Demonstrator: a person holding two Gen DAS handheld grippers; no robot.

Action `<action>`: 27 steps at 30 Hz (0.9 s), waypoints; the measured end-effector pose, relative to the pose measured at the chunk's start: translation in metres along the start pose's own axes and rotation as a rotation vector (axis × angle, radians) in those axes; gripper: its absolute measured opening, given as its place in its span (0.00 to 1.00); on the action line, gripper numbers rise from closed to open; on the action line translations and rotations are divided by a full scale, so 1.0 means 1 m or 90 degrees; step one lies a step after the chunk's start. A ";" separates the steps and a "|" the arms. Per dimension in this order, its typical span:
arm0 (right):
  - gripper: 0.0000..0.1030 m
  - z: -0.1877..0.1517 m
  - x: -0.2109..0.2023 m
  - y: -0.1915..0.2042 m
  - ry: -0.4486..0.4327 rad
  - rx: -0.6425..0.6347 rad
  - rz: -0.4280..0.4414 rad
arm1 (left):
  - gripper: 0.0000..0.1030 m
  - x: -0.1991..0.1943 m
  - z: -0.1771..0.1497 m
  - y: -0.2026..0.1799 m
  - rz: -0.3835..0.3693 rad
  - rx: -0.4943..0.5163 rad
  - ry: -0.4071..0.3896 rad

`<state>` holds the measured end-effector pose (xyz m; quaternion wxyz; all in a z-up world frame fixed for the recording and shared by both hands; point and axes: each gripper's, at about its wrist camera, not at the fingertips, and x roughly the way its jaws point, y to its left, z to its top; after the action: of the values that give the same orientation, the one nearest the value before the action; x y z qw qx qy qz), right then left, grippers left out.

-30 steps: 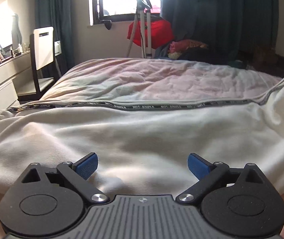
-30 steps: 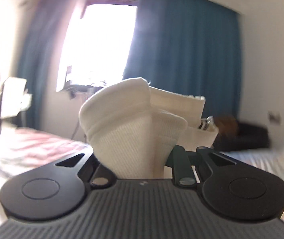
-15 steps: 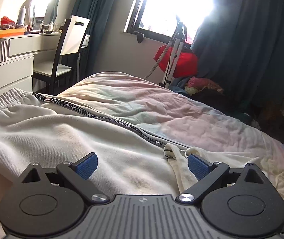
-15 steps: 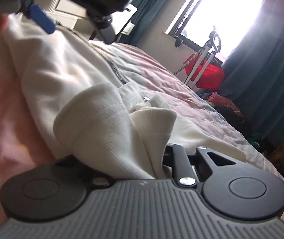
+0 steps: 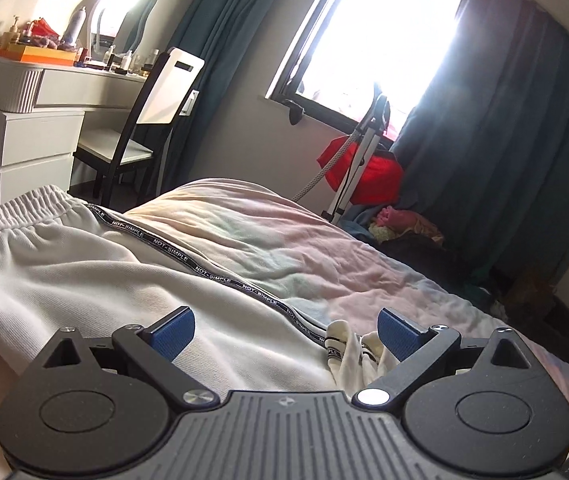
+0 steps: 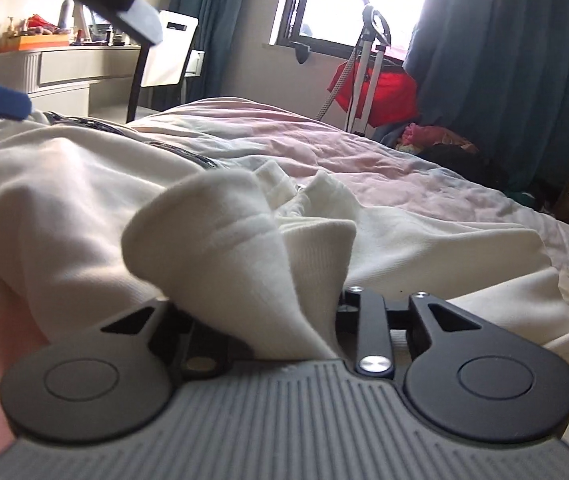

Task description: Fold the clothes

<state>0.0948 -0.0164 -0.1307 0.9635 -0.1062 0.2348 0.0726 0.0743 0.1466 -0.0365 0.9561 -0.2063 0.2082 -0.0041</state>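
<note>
Garment: white sweatpants [image 5: 96, 280] with a black lettered side stripe [image 5: 220, 276], spread across a pink bedspread [image 5: 284, 248], the waistband toward the dresser [image 5: 32, 128].
Left gripper [image 5: 286, 330]: blue pads wide apart, hovering over the fabric, holding nothing.
Right gripper [image 6: 268, 320]: jaws have just been opening; a bunched white cuff [image 6: 220, 240] sits between them, and whether the pads grip it cannot be told.
Background: chair [image 5: 156, 120], bright window [image 5: 384, 36], dark teal curtains [image 5: 524, 140].
</note>
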 end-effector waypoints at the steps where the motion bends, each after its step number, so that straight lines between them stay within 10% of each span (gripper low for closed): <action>1: 0.57 0.004 -0.004 -0.007 0.008 0.011 0.026 | 0.96 0.001 0.000 0.000 -0.004 -0.006 0.001; 3: 0.85 0.010 -0.014 -0.022 0.028 0.053 0.081 | 0.96 0.003 0.000 -0.001 -0.009 -0.010 0.002; 10: 0.84 0.025 -0.071 -0.105 0.070 0.250 0.195 | 0.96 0.000 -0.010 -0.014 -0.021 0.031 0.017; 15: 0.83 0.017 -0.086 -0.218 0.073 0.448 0.124 | 0.97 -0.001 -0.027 -0.033 -0.034 0.069 0.050; 22: 0.43 -0.053 -0.037 -0.320 0.148 0.689 0.109 | 0.98 -0.004 -0.047 -0.063 -0.055 0.166 0.044; 27: 0.41 -0.059 -0.002 -0.327 0.172 0.662 0.111 | 0.98 0.010 -0.062 -0.078 -0.054 0.225 0.066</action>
<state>0.1292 -0.3466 -0.1251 0.8407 0.3956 0.3695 0.0125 0.0648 0.0494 -0.0612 0.9643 -0.0435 0.2445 -0.0918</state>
